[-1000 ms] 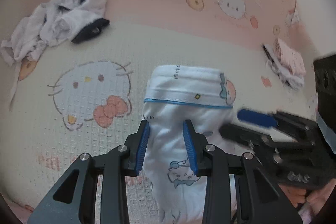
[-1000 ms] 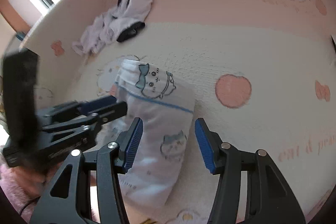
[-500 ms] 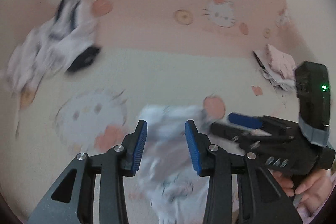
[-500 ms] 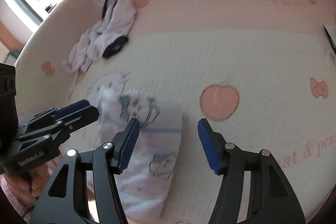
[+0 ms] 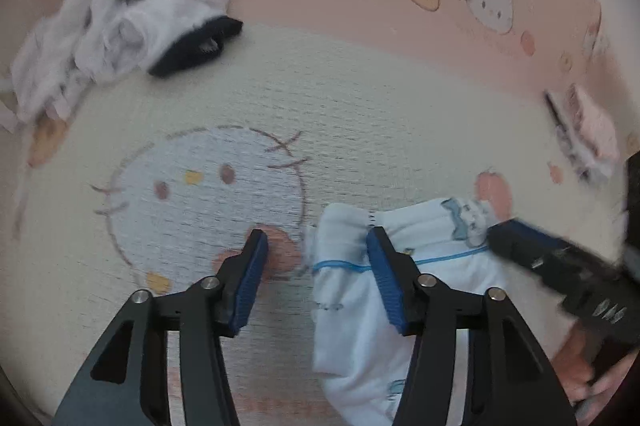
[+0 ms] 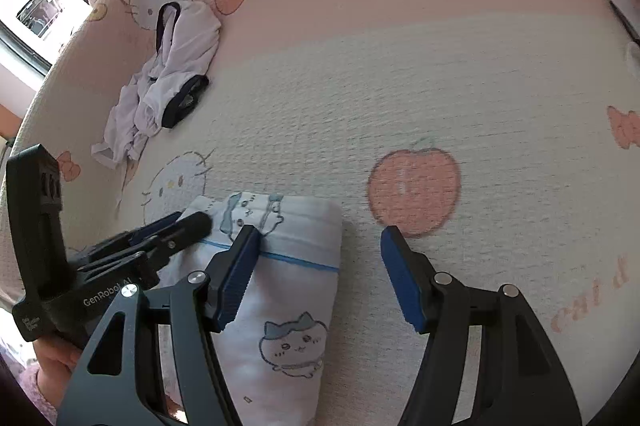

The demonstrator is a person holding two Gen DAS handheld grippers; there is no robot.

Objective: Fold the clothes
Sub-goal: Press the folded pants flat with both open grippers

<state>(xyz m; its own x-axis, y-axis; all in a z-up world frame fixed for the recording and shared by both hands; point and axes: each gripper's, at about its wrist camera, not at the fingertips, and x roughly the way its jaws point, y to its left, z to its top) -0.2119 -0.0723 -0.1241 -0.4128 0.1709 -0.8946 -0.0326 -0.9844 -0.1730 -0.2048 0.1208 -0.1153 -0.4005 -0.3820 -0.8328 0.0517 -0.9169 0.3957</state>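
Left wrist view, near to far: left gripper point(image 5: 316, 266) low at 6 o'clock, jaws spread wide, nothing between them; its right finger rests over the elastic waistband edge of a white cartoon-print garment point(image 5: 360, 326) lying at 4 o'clock on a pink-and-cream cat-print bed cover point(image 5: 360, 106). Right gripper point(image 5: 560, 266) comes in from 3 o'clock w/ its tips over the garment's far side, a hand point(image 5: 576, 366) partly visible behind it. Right wrist view: right gripper point(image 6: 320, 258) also wide open, holding nothing, left finger over the blue-piped waistband, right finger over bare cover near a peach print; garment point(image 6: 288, 290) runs from 6 toward 10 o'clock as a narrow strip, sides apparently tucked in, so prob. folded lengthwise already; a crosswise fold looks left to do, though that's a judgement. Left gripper point(image 6: 172, 230) enters at 9 o'clock, tips on the garment's corner. Farther out at 10–11 o'clock a crumpled white-and-navy garment point(image 5: 120, 22) lies in a heap, not folded. At 2–3 o'clock, far edge, a small pinkish pile point(image 5: 588, 134), looks like folded items, too blurred to be sure.
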